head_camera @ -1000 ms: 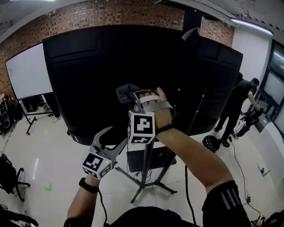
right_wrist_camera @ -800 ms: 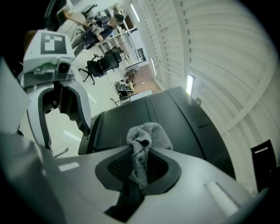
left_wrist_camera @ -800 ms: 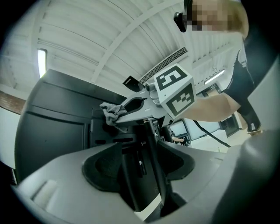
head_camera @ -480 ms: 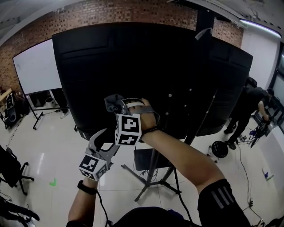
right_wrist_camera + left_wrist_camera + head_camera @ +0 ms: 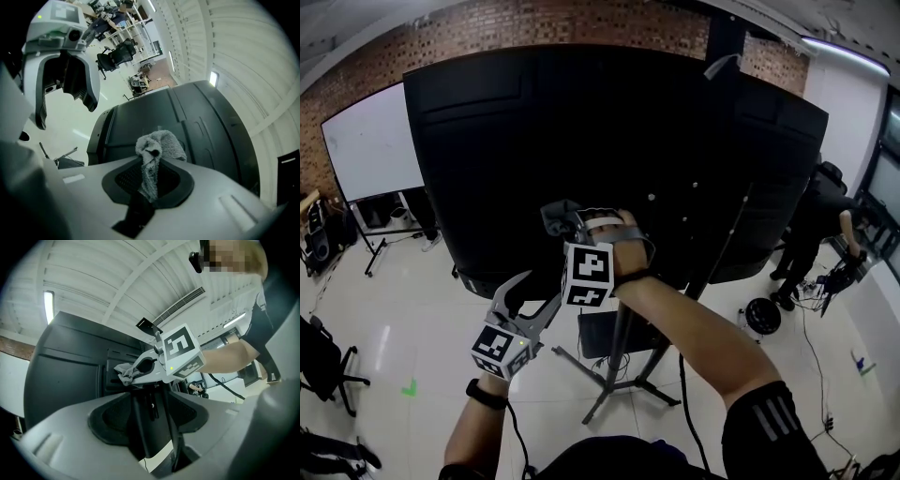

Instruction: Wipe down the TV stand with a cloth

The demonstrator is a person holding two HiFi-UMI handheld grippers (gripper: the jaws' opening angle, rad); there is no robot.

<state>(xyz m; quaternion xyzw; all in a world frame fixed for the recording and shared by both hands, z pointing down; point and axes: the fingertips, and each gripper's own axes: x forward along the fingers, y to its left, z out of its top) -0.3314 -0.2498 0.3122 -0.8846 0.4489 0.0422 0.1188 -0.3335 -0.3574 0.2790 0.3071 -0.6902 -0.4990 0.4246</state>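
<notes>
— Sinking, that right gripper (image 5: 149,180): it sits lower on the black panel (image 5: 581,122) than a second ago, jaws clamped on the grey cloth (image 5: 159,143).
— And the left gripper (image 5: 536,292)?
— Jaws wide apart, gripping nothing. The pole of the TV stand (image 5: 622,352) rises between them, pads clear of it.
— Meaning?
— The cloth looks headed down toward the stand. Wiping there has hardly begun, I'd judge.

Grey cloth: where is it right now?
The grey cloth is pinched in the right tool, in front of the TV's black back panel near the middle of the head view, just above the left tool.
</notes>
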